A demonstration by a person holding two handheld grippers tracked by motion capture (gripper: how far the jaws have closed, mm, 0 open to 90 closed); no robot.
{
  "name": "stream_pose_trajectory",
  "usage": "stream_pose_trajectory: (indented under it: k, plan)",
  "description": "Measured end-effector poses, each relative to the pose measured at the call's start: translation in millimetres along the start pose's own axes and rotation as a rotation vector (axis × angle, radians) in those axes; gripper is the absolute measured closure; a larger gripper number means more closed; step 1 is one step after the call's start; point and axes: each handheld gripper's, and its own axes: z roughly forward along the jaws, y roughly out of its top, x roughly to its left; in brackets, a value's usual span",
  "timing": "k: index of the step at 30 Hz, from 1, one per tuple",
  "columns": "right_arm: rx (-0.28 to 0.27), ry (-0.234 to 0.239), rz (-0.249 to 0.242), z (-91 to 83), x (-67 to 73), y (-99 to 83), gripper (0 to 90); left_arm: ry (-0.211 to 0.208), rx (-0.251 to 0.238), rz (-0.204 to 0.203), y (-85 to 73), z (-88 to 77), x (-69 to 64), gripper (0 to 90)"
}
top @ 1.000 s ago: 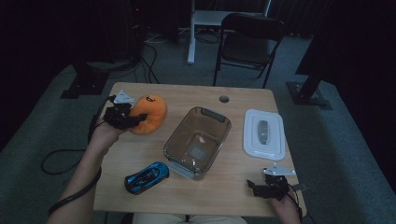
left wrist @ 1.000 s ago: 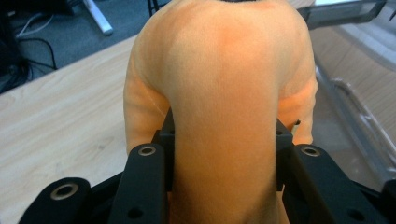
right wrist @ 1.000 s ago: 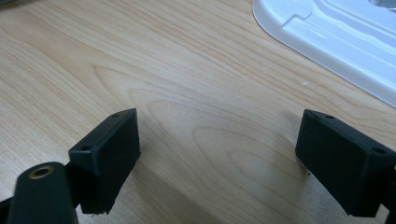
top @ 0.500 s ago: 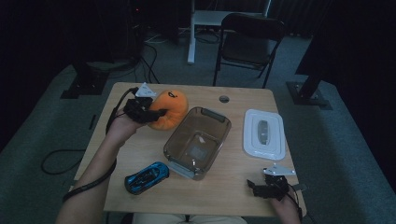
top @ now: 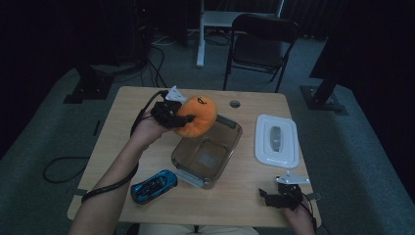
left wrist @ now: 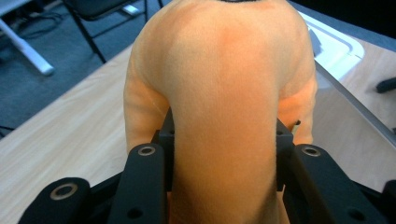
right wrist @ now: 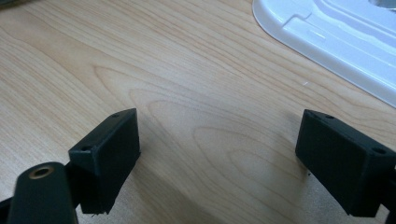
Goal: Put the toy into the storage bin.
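Note:
An orange plush toy [top: 197, 115] hangs in the air over the far left corner of a clear plastic container [top: 207, 154], with my left gripper [top: 171, 113] shut on it. The left gripper view has the plush [left wrist: 224, 93] bulging between both black jaws. My right gripper [top: 279, 196] rests near the table's front right corner, and the right gripper view shows its jaws [right wrist: 219, 161] wide apart over bare wood. A blue toy car [top: 154, 185] lies on the table at the front left.
A white lid [top: 277, 140] lies flat to the right of the container, and its edge [right wrist: 327, 42] is just beyond my right gripper. The wooden table [top: 127, 132] has a small hole [top: 235, 104] at the back. A black chair [top: 259, 44] stands behind the table.
My left gripper has carried the orange plush from the table's left side rightward to above the container's corner. The right gripper has stayed in place.

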Motion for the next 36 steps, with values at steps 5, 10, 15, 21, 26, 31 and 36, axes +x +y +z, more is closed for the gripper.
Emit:
stream_pose_trajectory:
  k: [5, 10, 15, 21, 26, 31, 36]
  plan:
    - [0.000, 0.000, 0.000, 0.0, 0.0, 0.0, 13.2, -0.032, 0.010, 0.018, 7.2, 13.7, -10.2, 63.4]
    - [0.000, 0.000, 0.000, 0.0, -0.1, 0.0, 13.2, -0.053, 0.036, 0.039, 11.1, 27.4, -18.2, 63.3]
    - [-0.001, 0.000, 0.000, -0.1, -0.2, 0.0, 13.3, -0.081, 0.067, 0.047, 7.6, 41.8, -23.3, 63.2]
    - [0.000, 0.001, 0.002, -0.1, -0.1, 0.0, 13.3, -0.097, 0.108, 0.062, 1.7, 56.4, -29.9, 63.1]
    - [0.001, 0.000, 0.002, -0.1, 0.0, 0.0, 13.3, -0.108, 0.142, 0.061, -3.0, 68.8, -32.2, 62.8]
    - [0.001, 0.000, 0.002, -0.1, -0.1, 0.0, 13.3, -0.113, 0.178, 0.067, -5.2, 77.7, -33.3, 62.6]
    - [0.001, 0.001, 0.003, -0.1, 0.0, 0.0, 13.3, -0.108, 0.216, 0.064, -7.6, 87.7, -34.6, 61.5]
